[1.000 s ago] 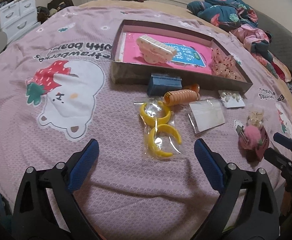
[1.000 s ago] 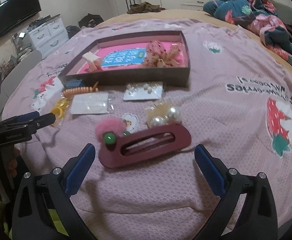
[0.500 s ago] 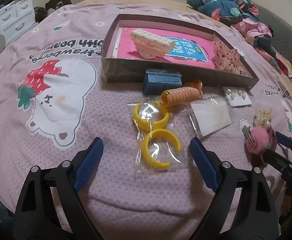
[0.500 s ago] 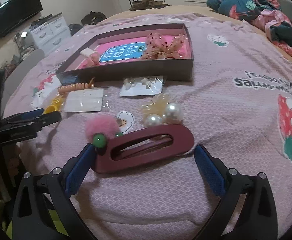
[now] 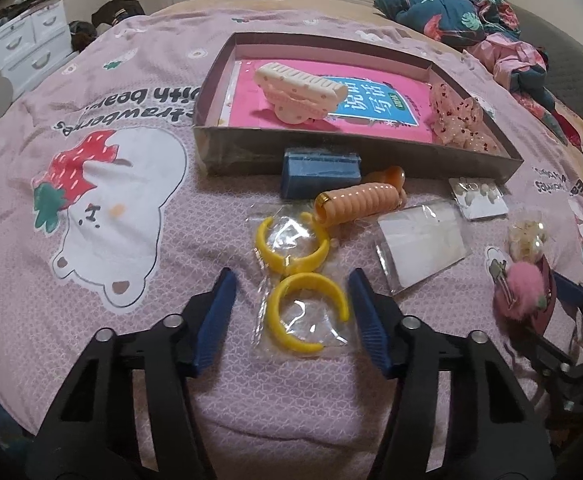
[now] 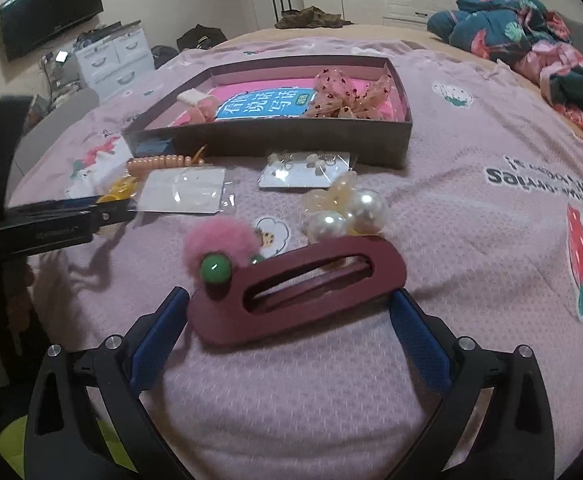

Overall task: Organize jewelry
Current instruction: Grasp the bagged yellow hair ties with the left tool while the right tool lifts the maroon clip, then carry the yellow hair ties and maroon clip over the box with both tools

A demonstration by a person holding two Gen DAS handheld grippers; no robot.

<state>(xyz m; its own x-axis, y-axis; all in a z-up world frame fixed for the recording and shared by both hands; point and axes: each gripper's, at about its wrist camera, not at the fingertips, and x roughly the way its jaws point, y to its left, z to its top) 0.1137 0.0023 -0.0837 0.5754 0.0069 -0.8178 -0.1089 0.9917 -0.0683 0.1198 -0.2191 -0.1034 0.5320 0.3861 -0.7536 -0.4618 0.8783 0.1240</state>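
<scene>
My left gripper (image 5: 291,284) points down at the bed, and its blue pads are closing around a yellow hoop in a clear bag (image 5: 307,312). The pads stand just beside the hoop without pressing it. A second bagged yellow hoop (image 5: 291,248) lies just beyond. My right gripper (image 6: 287,294) is open, with a maroon hair clip (image 6: 299,288) lying flat between its fingertips. A pink pompom with a green bead (image 6: 219,244) rests at the clip's left end. The grey box (image 5: 331,152) with a pink lining holds a white claw clip (image 5: 299,88) and a pink bow (image 6: 347,96).
On the pink bedspread before the box lie a blue block (image 5: 319,172), an orange spiral tie (image 5: 355,204), a bagged white card (image 5: 423,244), an earring card (image 6: 303,168) and a pearl clip (image 6: 347,216). Bundled clothes (image 6: 531,40) sit far right, white drawers (image 6: 115,56) far left.
The left jaws have narrowed and moved in around the nearer yellow hoop. The right gripper has come forward, so the maroon clip now lies between its fingertips.
</scene>
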